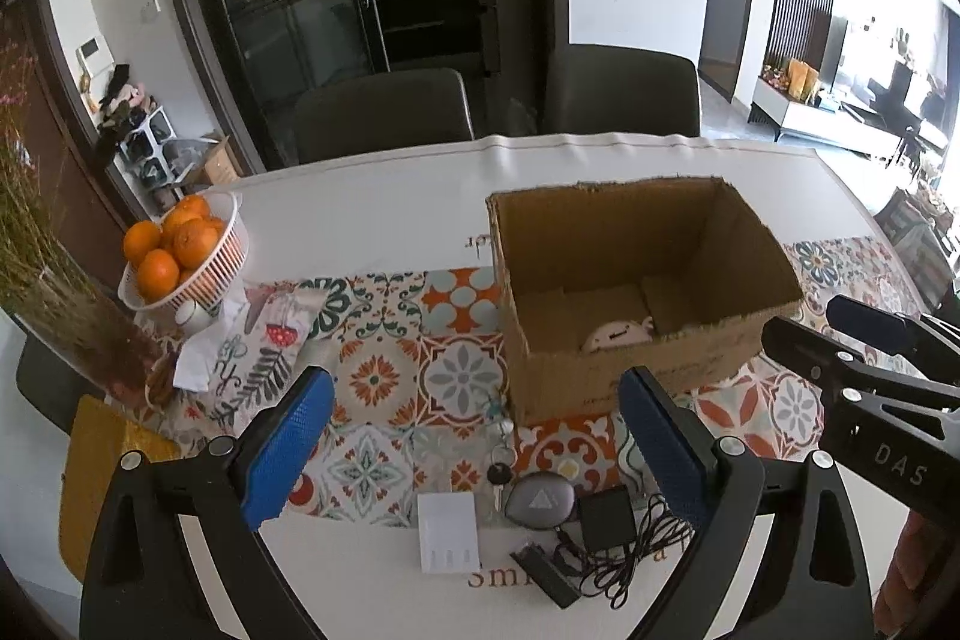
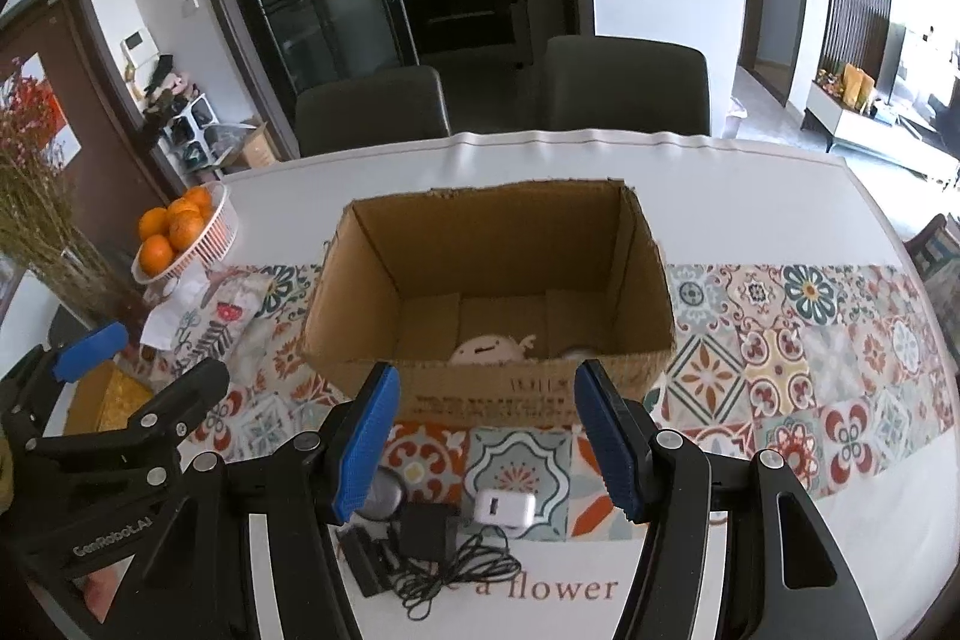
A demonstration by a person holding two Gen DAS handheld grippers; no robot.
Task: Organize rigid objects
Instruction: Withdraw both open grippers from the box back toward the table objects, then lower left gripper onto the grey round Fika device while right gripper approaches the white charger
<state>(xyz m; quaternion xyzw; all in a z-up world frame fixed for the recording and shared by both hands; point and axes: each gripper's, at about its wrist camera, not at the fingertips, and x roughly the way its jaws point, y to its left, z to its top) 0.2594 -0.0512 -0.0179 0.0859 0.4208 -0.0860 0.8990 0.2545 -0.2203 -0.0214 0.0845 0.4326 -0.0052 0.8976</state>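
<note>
An open cardboard box (image 1: 642,370) (image 2: 480,388) stands on the patterned runner, with a beige round item (image 1: 618,334) (image 2: 486,349) on its floor. In front of it lie keys (image 1: 498,466), a grey rounded device (image 1: 537,502) (image 2: 384,496), a black adapter (image 1: 606,517) (image 2: 423,523) with a tangled cable (image 2: 462,571), a black stick (image 1: 543,574), a white flat box (image 1: 447,532) and a white charger (image 2: 504,508). My left gripper (image 1: 480,436) (image 2: 144,370) hangs open above the keys. My right gripper (image 2: 486,445) (image 1: 834,334) is open over the charger, holding nothing.
A white basket of oranges (image 1: 222,256) (image 2: 210,232) sits at the table's left by a vase of dried flowers (image 1: 54,280), a floral pouch (image 1: 264,340) and crumpled tissue. A yellow pad (image 1: 102,460) lies at the near left. Two dark chairs (image 2: 624,82) stand behind the table.
</note>
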